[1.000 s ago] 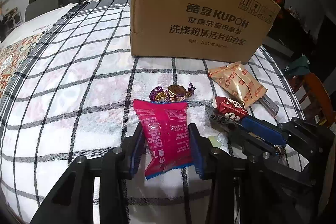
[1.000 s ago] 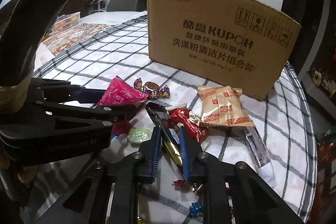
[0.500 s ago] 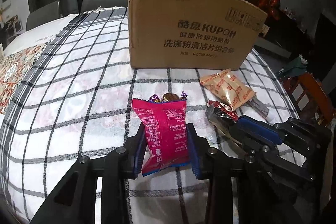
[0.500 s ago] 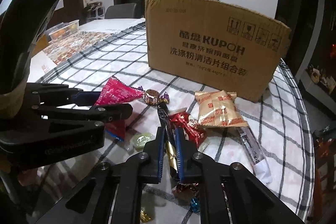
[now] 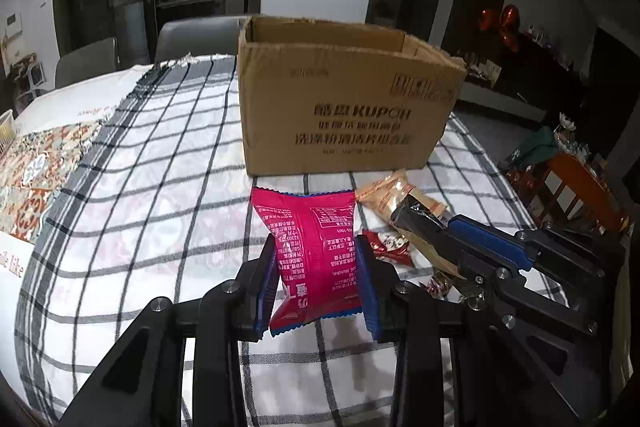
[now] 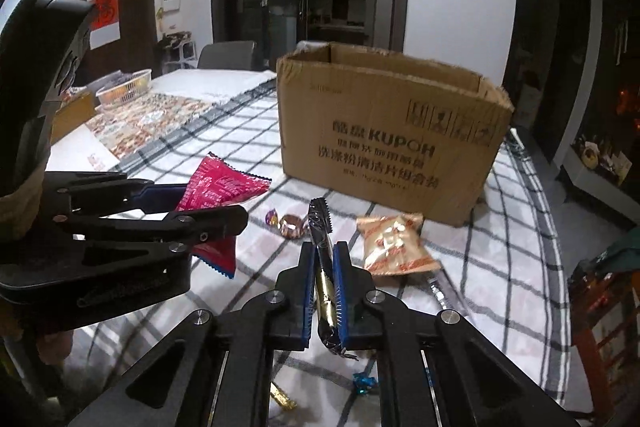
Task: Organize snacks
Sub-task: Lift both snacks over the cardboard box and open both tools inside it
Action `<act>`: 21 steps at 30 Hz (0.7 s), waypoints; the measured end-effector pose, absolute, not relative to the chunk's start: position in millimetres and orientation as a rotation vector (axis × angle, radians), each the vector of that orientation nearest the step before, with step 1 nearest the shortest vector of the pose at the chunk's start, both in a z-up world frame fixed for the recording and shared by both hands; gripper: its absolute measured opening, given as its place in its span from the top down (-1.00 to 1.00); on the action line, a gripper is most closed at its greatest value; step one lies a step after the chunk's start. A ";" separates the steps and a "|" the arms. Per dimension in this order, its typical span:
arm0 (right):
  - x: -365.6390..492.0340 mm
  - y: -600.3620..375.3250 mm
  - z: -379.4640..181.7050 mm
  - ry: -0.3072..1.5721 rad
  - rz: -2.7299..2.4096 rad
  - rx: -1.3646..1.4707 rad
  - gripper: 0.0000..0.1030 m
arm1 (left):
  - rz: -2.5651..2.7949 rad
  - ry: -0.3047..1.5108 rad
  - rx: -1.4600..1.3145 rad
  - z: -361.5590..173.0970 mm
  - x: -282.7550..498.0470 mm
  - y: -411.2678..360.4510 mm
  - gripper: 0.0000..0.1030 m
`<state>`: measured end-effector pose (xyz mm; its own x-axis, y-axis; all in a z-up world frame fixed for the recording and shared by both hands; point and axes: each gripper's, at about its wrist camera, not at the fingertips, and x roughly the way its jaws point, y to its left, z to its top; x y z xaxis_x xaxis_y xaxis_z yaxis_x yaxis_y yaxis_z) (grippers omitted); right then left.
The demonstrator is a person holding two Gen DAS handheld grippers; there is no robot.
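Note:
My left gripper (image 5: 316,267) is shut on a pink snack packet (image 5: 312,247) and holds it above the checked tablecloth, in front of the open cardboard box (image 5: 344,115). It also shows in the right wrist view (image 6: 216,187). My right gripper (image 6: 323,279) is shut on a thin black-and-gold snack bar (image 6: 322,247), lifted off the table; it shows in the left wrist view (image 5: 424,223) at the right. The box (image 6: 384,151) stands beyond both grippers, its top open.
On the cloth lie a beige biscuit packet (image 6: 394,243), a wrapped candy (image 6: 288,221), a red packet (image 5: 390,245) and small sweets (image 6: 364,383) near my right gripper. A white basket (image 6: 124,91) stands far left. Chairs stand behind the table.
Both grippers have risen from the table with their snacks and now look down at the box's open top. The right gripper has closed tighter on the bar.

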<state>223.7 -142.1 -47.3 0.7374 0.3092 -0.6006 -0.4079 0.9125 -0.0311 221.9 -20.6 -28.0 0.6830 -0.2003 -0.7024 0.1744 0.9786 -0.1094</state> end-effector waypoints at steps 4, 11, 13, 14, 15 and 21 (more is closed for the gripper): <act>219.8 -143.4 -33.3 0.594 0.386 -0.158 0.80 | -0.214 0.758 -0.012 -14.6 218.1 -22.8 0.31; 221.5 -145.9 -11.4 0.540 0.379 -0.158 0.80 | -0.238 0.722 0.002 6.2 221.6 -25.6 0.31; 224.2 -147.4 -5.4 0.523 0.373 -0.156 0.80 | -0.246 0.712 0.007 12.6 225.0 -26.3 0.31; 225.8 -148.3 -2.3 0.516 0.370 -0.152 0.80 | -0.248 0.708 0.009 15.2 226.6 -26.7 0.31; 227.0 -149.2 0.1 0.510 0.367 -0.148 0.80 | -0.248 0.701 0.012 18.6 228.5 -26.9 0.31; 240.6 -156.1 17.6 0.472 0.343 -0.123 0.80 | -0.256 0.657 0.035 35.0 241.4 -29.0 0.31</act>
